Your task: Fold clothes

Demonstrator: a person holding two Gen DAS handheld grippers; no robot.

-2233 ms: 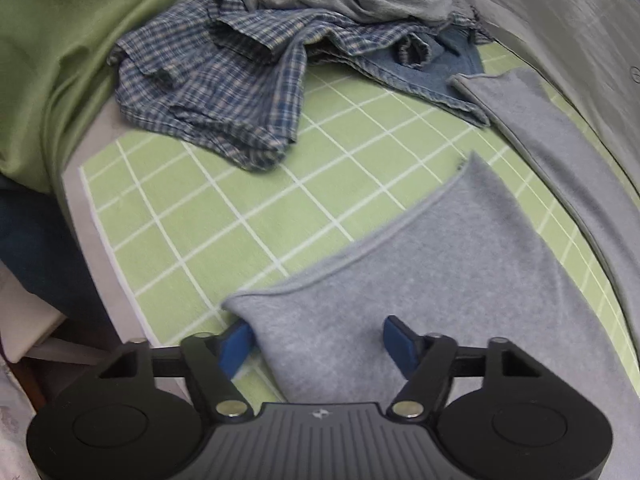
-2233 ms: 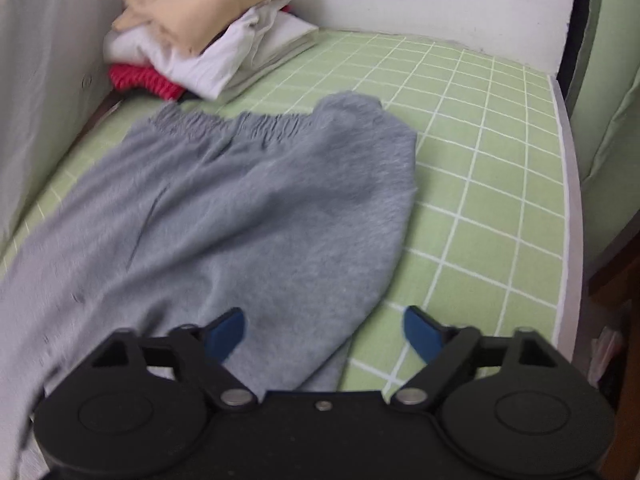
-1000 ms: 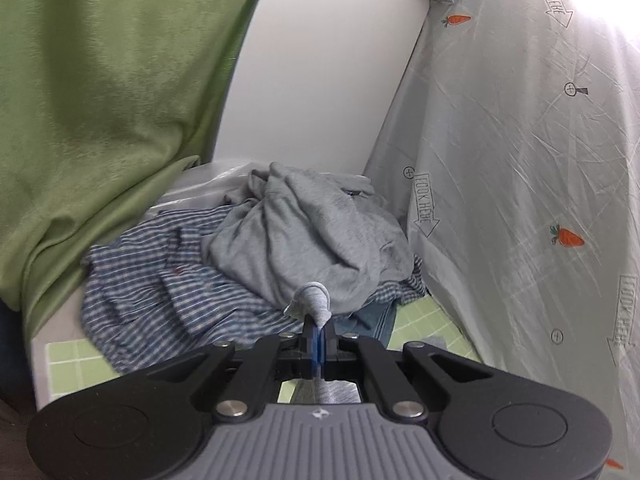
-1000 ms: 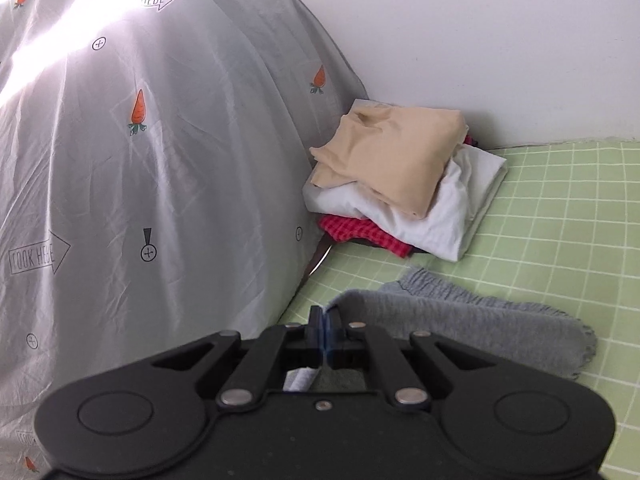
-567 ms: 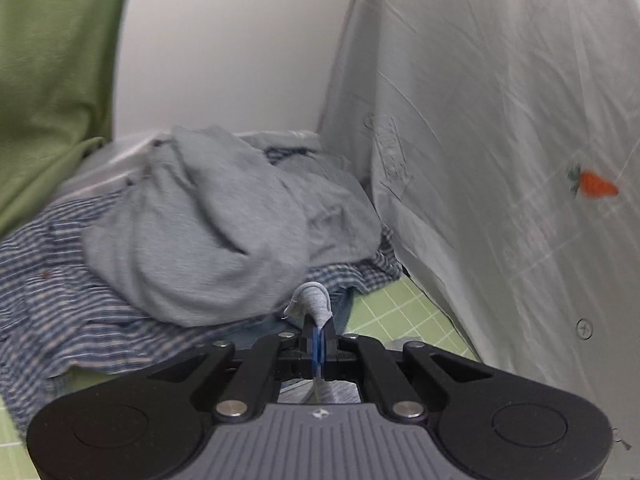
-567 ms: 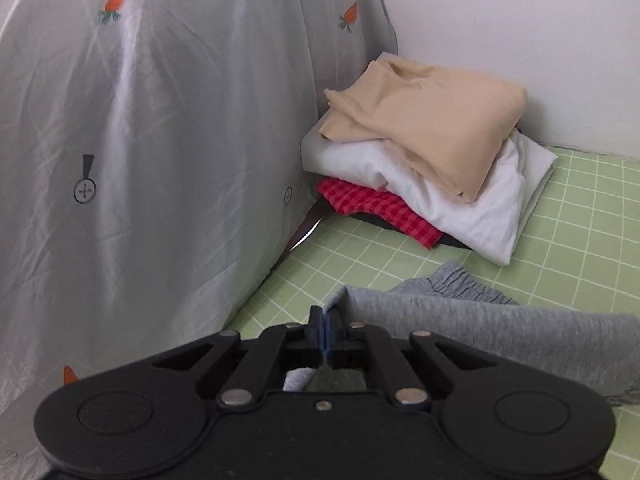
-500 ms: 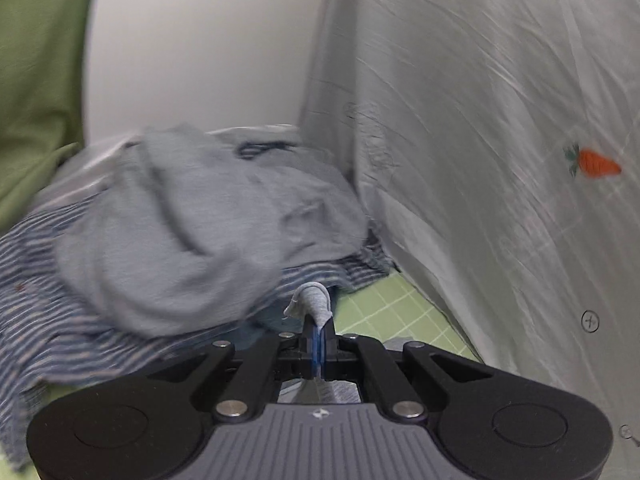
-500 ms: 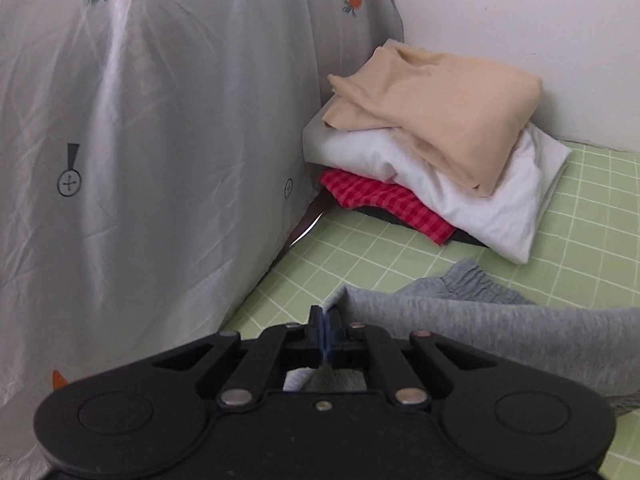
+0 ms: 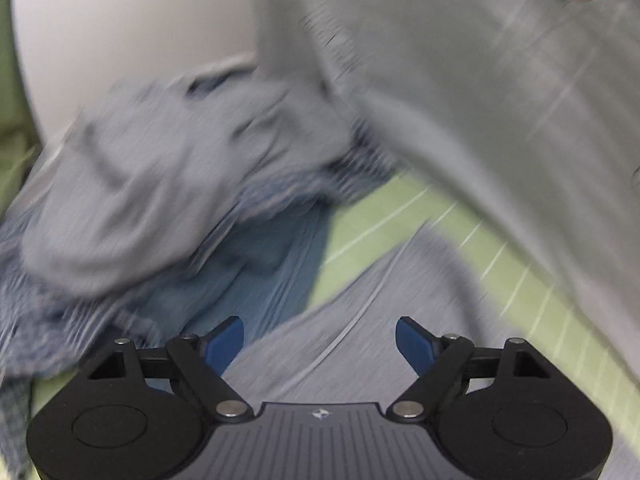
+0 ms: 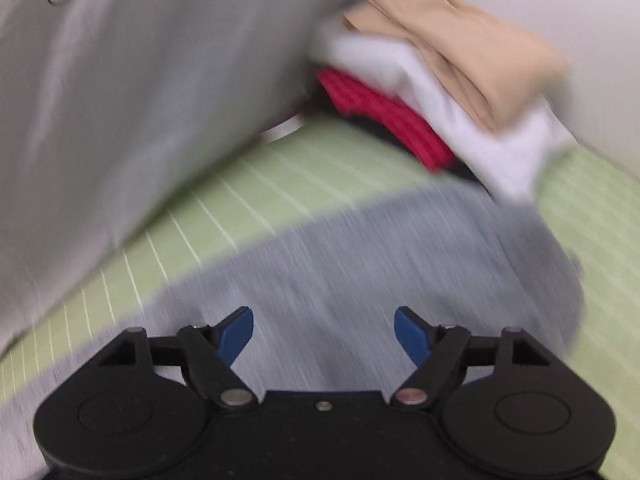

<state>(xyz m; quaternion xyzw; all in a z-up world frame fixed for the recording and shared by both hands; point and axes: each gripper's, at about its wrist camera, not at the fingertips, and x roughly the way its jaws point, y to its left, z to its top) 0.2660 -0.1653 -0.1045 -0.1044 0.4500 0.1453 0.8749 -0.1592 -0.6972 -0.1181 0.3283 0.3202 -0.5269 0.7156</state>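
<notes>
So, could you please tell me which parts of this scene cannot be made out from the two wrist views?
- Left wrist view: motion blur smears the unfolded clothes pile; separate garments are hard to tell apart.
- Left wrist view: the left hand-held gripper body hides the grey trousers nearest the camera.
- Right wrist view: blur hides the trousers' waistband detail.
- Right wrist view: a dark item under the folded stack is mostly covered.

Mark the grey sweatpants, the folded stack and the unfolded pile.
grey sweatpants (image 10: 360, 264): right wrist view, flat middle.
folded stack (image 10: 460, 52): right wrist view, beige top garment.
unfolded pile (image 9: 160, 184): left wrist view, grey garment on top.
</notes>
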